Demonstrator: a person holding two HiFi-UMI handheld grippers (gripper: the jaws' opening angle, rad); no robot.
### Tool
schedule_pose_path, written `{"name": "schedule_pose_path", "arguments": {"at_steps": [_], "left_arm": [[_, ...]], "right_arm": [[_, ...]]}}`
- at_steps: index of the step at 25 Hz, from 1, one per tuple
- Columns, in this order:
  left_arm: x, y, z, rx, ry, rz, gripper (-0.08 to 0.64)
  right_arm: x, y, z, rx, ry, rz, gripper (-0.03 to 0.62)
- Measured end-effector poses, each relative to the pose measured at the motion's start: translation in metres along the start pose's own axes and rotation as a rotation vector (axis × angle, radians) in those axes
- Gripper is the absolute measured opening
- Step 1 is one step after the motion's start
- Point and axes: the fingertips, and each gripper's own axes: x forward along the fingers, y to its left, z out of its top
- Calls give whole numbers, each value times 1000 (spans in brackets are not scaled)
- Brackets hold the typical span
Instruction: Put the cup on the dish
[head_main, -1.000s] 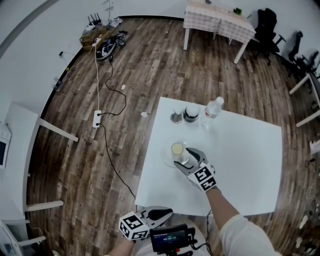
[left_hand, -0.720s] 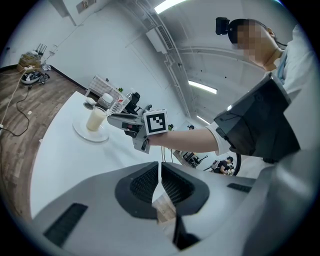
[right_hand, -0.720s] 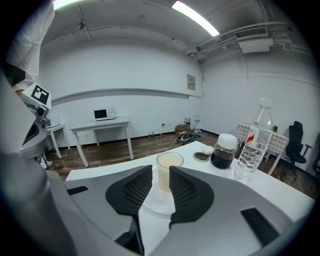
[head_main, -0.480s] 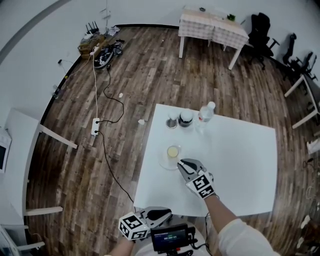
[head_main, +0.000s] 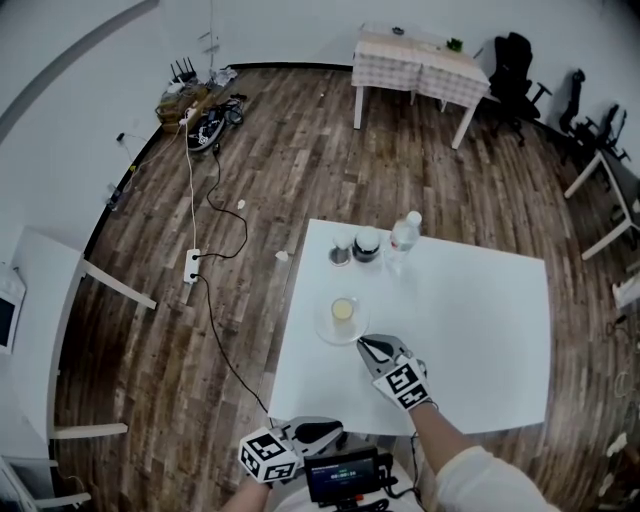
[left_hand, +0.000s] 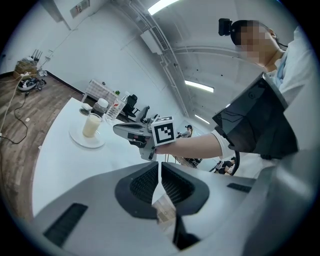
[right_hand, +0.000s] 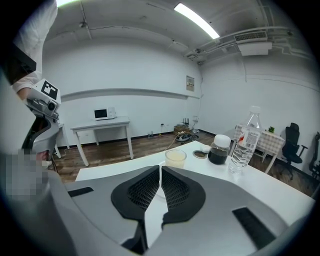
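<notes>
A clear cup (head_main: 342, 309) of pale liquid stands upright on the round white dish (head_main: 325, 327) near the left edge of the white table (head_main: 480, 340). My right gripper (head_main: 363, 344) hovers just near-right of the dish, apart from the cup; its jaws are closing and meet with nothing between them. In the right gripper view the cup (right_hand: 175, 157) shows beyond the closed jaws (right_hand: 160, 172). My left gripper (head_main: 338, 429) is held low by the table's near edge, shut and empty (left_hand: 160, 165); its view shows the cup (left_hand: 91, 125) on the dish (left_hand: 79, 142).
At the table's far side stand a plastic water bottle (head_main: 402, 237), a dark jar with a white lid (head_main: 366, 245) and a small round lid or saucer (head_main: 340, 257). A cable and power strip (head_main: 194, 264) lie on the wood floor to the left.
My right gripper has let go of the cup, drawn back toward me off the dish, and its jaws have come together. The cup stays on the dish.
</notes>
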Motion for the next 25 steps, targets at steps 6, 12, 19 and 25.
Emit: {"name": "schedule_pose_path", "arguments": {"at_steps": [6, 12, 19, 25], "left_arm": [[1, -2, 7, 18, -10, -3, 18], [6, -8, 12, 46, -4, -14, 18], [9, -16, 11, 64, 12, -13, 18], [9, -17, 10, 71, 20, -18, 18]], "right_arm": [[-18, 14, -7, 7, 13, 7, 35], [-41, 22, -5, 15, -12, 2, 35], [-74, 34, -5, 15, -38, -9, 35], [-98, 49, -15, 14, -37, -14, 35]]}}
